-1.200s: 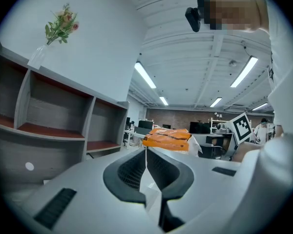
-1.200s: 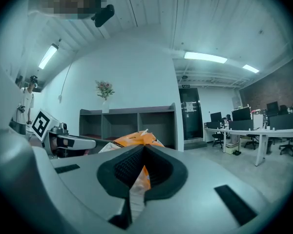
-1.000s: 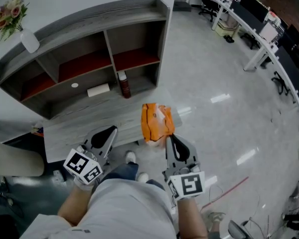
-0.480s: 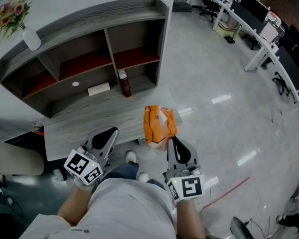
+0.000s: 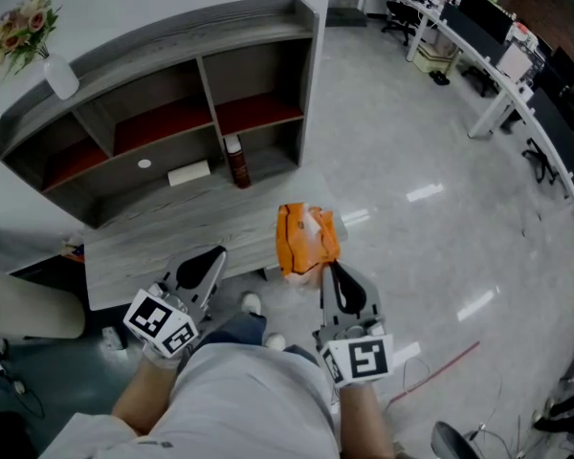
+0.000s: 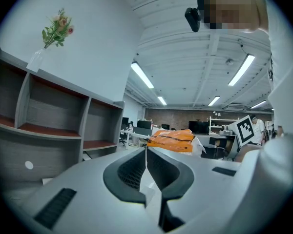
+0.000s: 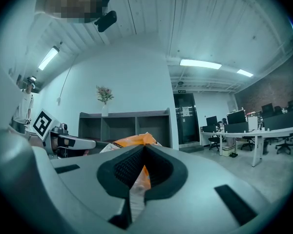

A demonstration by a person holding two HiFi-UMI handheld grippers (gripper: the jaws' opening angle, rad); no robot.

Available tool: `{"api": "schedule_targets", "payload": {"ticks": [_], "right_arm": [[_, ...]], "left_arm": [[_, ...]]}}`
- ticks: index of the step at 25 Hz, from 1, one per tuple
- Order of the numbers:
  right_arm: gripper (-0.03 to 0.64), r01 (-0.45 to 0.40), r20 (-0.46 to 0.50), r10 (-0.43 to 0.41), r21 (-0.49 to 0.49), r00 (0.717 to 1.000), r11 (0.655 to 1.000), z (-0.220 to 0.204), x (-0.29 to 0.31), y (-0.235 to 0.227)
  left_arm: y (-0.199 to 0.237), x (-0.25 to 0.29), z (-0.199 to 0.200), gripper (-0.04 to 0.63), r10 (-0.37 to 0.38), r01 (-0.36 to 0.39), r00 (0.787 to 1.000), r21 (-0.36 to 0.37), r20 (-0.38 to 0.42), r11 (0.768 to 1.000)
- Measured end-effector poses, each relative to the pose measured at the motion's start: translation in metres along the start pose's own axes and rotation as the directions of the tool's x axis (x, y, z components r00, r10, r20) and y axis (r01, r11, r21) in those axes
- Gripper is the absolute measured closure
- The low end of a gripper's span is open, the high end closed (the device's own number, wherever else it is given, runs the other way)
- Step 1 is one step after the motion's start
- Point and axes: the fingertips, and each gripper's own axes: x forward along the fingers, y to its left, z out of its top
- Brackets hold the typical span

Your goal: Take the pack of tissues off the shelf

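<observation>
An orange pack of tissues (image 5: pixel 306 239) hangs in the air in front of the shelf unit (image 5: pixel 172 60), over the front edge of a low grey bench (image 5: pixel 163 229). My right gripper (image 5: pixel 322 268) is shut on the pack's near end. In the right gripper view the orange wrapper (image 7: pixel 135 141) shows pinched between the jaws of the right gripper (image 7: pixel 143 150). My left gripper (image 5: pixel 213 253) stays to the left over the bench, shut with nothing in it. In the left gripper view the jaws of the left gripper (image 6: pixel 146 149) meet, and the pack (image 6: pixel 174 139) shows beyond them.
On the shelf unit's lower level stand a dark red bottle (image 5: pixel 237 161) and a white roll (image 5: pixel 188 172). A vase of flowers (image 5: pixel 59 76) sits on its top left. Office desks and chairs (image 5: pixel 497 55) line the far right across a shiny floor.
The right gripper and the orange pack have shifted slightly to the right and toward me. The left gripper has stayed where it was.
</observation>
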Motion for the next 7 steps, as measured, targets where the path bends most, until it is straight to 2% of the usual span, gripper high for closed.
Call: {"api": "schedule_targets", "payload": {"ticks": [7], "right_arm": [[0.598,0.002,0.002,-0.002,0.000,1.000,1.000,0.0002,-0.0015,-0.0008]], "left_arm": [[-0.0019,0.0003,-0.0010,0.574,0.002,-0.002,1.000,-0.002,0.004,1.000]]}}
